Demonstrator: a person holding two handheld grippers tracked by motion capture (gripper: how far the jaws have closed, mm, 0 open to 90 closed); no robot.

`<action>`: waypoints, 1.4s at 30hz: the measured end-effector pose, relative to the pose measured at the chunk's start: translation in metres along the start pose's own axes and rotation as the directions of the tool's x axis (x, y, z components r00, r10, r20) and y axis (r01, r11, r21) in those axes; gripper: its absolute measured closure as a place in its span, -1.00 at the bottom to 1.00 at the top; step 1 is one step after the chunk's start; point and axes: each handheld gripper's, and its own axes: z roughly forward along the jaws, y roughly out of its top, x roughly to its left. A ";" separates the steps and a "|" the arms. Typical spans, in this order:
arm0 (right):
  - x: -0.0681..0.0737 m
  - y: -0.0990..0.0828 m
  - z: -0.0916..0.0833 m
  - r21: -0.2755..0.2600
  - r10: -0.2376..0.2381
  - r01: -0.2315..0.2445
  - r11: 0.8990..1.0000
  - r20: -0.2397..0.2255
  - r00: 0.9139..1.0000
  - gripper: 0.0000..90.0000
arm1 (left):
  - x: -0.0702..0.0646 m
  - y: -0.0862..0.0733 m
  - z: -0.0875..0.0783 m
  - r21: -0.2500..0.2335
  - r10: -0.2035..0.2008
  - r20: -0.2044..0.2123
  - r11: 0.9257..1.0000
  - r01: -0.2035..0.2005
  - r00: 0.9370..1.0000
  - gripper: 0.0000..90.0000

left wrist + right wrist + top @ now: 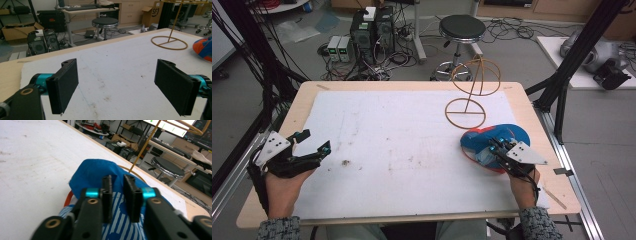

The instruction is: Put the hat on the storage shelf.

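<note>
Black grippers [311, 143], teal collars, flat black fingers [64, 86], grey triangular plates; speckled grey sleeves [277, 228]

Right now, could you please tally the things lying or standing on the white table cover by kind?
Blue, orange and white striped cloth item: 1
Wire hoop stand: 1
Grippers over the cover: 2, the left gripper and the right gripper
Total: 4

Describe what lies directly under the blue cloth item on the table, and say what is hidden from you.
The blue cloth item rests on the white sheet, its far edge overlapping the wire stand's base ring. An orange rim shows at its edge. Whatever is beneath its middle is covered.
</note>
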 end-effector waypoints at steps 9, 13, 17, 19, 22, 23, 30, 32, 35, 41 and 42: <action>-0.010 0.000 -0.002 -0.035 0.125 -0.125 0.992 -0.006 0.992 0.96 | 0.002 0.000 -0.002 -0.005 -0.001 -0.006 1.000 0.001 1.000 -0.57; -0.019 0.001 -0.005 -0.062 0.198 -0.198 0.978 0.003 0.980 0.96 | 0.002 0.000 -0.002 -0.005 -0.006 -0.007 1.000 0.006 1.000 -0.57; -0.026 0.003 -0.007 -0.078 0.240 -0.239 0.968 0.012 0.971 0.97 | 0.001 0.000 -0.001 -0.002 -0.006 -0.004 1.000 0.006 1.000 -0.57; -0.027 0.004 -0.007 -0.077 0.243 -0.241 0.967 0.013 0.970 0.97 | 0.001 0.000 -0.001 -0.002 -0.003 0.000 1.000 0.003 1.000 -0.57; -0.031 0.008 -0.008 -0.089 0.250 -0.247 0.965 0.027 0.968 0.97 | 0.000 0.001 -0.001 -0.006 -0.004 0.000 1.000 0.004 1.000 -0.57; -0.033 0.009 -0.008 -0.095 0.257 -0.253 0.963 0.030 0.966 0.97 | 0.000 0.002 -0.001 -0.007 -0.003 0.000 1.000 0.003 1.000 -0.57; -0.044 0.021 -0.012 -0.131 0.286 -0.276 0.952 0.060 0.956 0.98 | 0.000 0.002 -0.002 -0.006 -0.006 0.001 1.000 0.006 1.000 -0.57; -0.048 0.024 -0.014 -0.146 0.287 -0.275 0.950 0.068 0.955 0.98 | 0.000 0.002 -0.002 -0.005 -0.005 0.004 1.000 0.005 1.000 -0.57; -0.053 0.030 -0.019 -0.174 0.303 -0.286 0.942 0.079 0.950 0.98 | 0.000 0.003 -0.001 -0.005 -0.004 0.005 1.000 0.004 1.000 -0.57; -0.061 0.037 -0.025 -0.211 0.325 -0.303 0.929 0.080 0.942 0.98 | 0.000 0.003 -0.002 -0.009 -0.001 0.002 1.000 0.001 1.000 -0.57; -0.062 0.039 -0.026 -0.219 0.332 -0.308 0.926 0.082 0.940 0.98 | 0.000 0.003 -0.003 -0.009 0.000 0.001 1.000 0.000 1.000 -0.57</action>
